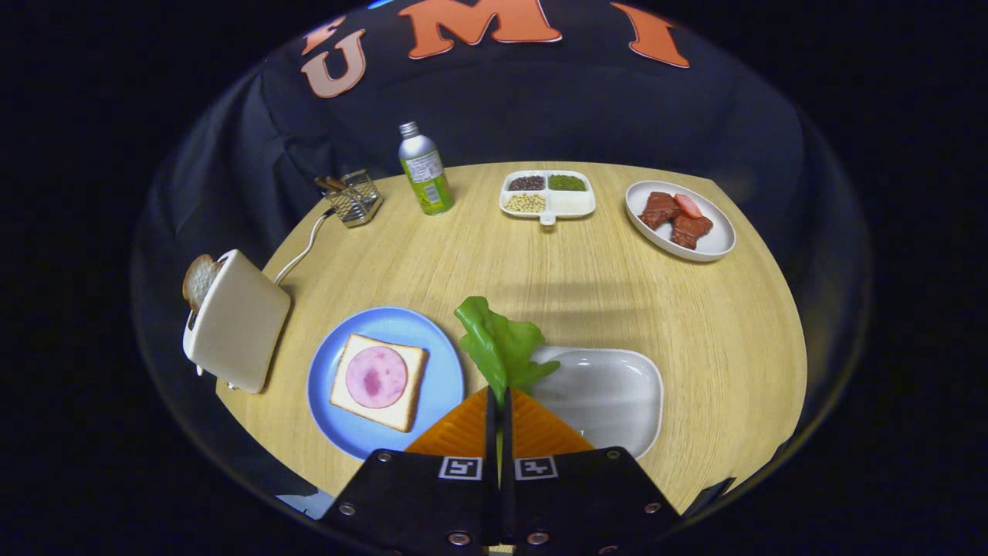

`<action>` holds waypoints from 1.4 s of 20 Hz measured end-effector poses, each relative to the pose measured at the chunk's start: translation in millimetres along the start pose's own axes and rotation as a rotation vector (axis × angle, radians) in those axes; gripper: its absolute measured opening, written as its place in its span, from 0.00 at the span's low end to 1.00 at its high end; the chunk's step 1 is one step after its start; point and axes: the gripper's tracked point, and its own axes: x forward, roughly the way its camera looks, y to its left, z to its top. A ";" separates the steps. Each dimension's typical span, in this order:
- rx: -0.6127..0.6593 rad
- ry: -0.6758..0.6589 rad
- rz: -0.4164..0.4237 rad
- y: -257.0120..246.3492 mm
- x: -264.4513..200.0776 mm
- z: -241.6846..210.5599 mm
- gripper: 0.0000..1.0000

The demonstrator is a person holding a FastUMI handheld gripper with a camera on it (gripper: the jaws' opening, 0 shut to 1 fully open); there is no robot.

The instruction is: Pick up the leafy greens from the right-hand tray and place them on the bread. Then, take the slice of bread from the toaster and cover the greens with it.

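My gripper (498, 398) is shut on the stem end of the leafy greens (500, 342), which stick up ahead of the fingertips, above the gap between the blue plate and the white tray. A bread slice (378, 381) topped with a pink ham round lies on the blue plate (440, 347), left of the fingers. The white tray (610, 394) lies to the right of the fingers. A cream toaster (238, 330) stands at the table's left edge with a slice of bread (199, 279) poking out of its slot.
At the table's far side stand a wire basket (353, 199), a green-labelled metal bottle (424, 171), a divided white dish of beans (547, 193) and an oval white plate of meat pieces (681, 219). The toaster's white cord runs toward the basket.
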 end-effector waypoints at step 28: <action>-0.037 0.116 0.215 125.0 71.1 -11.3 0.04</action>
